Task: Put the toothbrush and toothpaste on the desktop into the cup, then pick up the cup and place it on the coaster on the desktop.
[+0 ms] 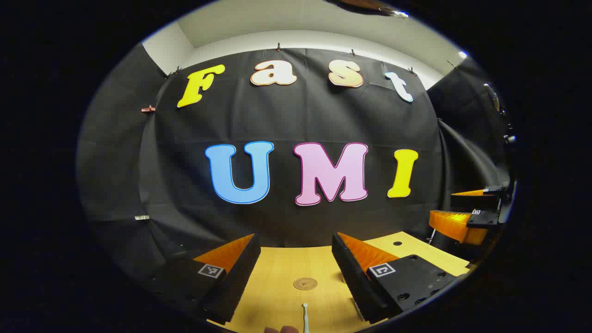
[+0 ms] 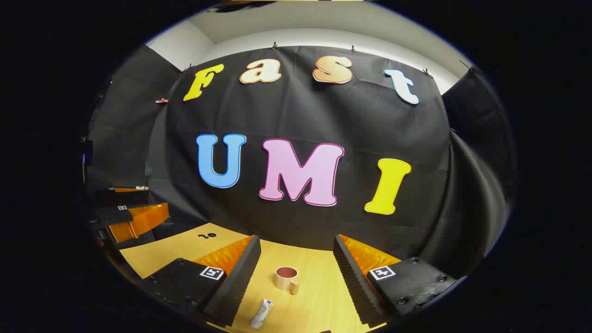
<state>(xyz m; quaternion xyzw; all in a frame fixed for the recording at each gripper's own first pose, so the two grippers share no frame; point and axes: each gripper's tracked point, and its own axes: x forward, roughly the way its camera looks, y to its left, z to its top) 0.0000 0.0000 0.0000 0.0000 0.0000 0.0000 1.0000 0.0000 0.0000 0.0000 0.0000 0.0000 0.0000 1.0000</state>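
toothbrush (image 1: 305, 318) cut off at the bottom edge, both grippers' jaws spread, gripping nothing

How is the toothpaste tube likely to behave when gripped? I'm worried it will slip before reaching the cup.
The toothpaste tube looks small and soft-walled, so it will probably squash and flex. It lies flat on the desktop, so it is unlikely to roll. It is probably light.
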